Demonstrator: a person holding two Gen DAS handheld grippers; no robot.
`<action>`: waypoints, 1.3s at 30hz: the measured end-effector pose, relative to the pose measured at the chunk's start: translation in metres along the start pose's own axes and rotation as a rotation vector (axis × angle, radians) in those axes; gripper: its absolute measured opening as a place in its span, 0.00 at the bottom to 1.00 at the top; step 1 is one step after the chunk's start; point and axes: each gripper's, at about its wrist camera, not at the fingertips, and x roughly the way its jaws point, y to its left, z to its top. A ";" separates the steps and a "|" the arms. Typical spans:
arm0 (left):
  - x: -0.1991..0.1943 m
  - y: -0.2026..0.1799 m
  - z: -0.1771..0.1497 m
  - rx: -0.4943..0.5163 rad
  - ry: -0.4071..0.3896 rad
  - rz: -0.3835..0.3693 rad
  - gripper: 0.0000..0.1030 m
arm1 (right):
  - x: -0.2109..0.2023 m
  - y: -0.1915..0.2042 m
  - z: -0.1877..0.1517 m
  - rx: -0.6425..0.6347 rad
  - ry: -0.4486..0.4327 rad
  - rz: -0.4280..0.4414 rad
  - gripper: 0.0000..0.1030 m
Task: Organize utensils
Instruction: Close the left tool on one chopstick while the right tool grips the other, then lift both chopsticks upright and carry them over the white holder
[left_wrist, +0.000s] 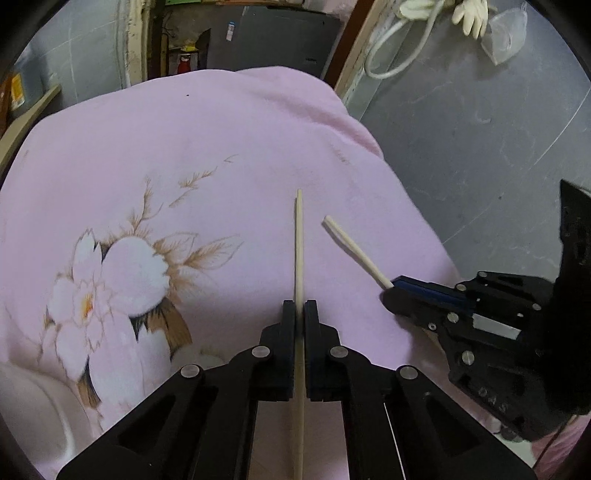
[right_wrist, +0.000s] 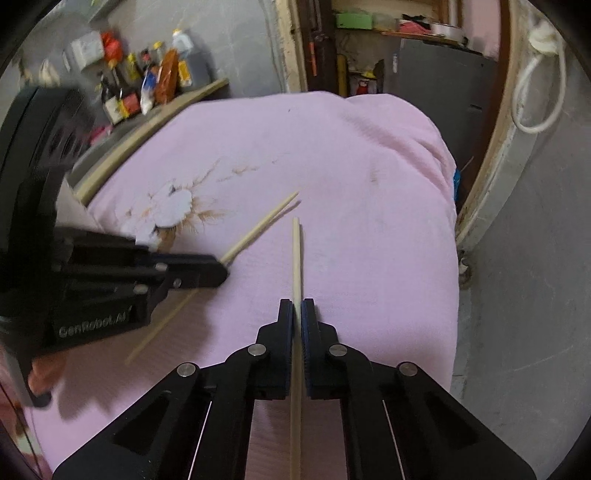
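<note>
My left gripper (left_wrist: 300, 304) is shut on a pale wooden chopstick (left_wrist: 299, 243) that runs forward between its jaws above the pink floral cloth (left_wrist: 207, 147). My right gripper (right_wrist: 297, 304) is shut on a second pale chopstick (right_wrist: 296, 251), also pointing forward. In the left wrist view the right gripper (left_wrist: 389, 290) sits at the right with its chopstick (left_wrist: 354, 251) angled up-left. In the right wrist view the left gripper (right_wrist: 221, 271) sits at the left with its chopstick (right_wrist: 258, 229) angled up-right. The two chopstick tips lie close together, apart.
The pink cloth (right_wrist: 369, 184) covers a raised surface with a drop to grey floor (left_wrist: 480, 155) on the right. A shelf of bottles (right_wrist: 147, 81) stands at the back left. A white cord (right_wrist: 539, 92) hangs on the right frame.
</note>
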 end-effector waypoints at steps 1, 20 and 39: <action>-0.004 0.000 -0.004 -0.008 -0.018 -0.002 0.02 | -0.003 -0.001 -0.002 0.015 -0.021 0.005 0.03; -0.149 -0.014 -0.079 -0.024 -0.732 0.066 0.02 | -0.103 0.061 -0.030 0.003 -0.765 -0.014 0.03; -0.268 0.085 -0.110 -0.195 -1.152 0.230 0.02 | -0.120 0.152 0.029 0.039 -1.145 0.276 0.03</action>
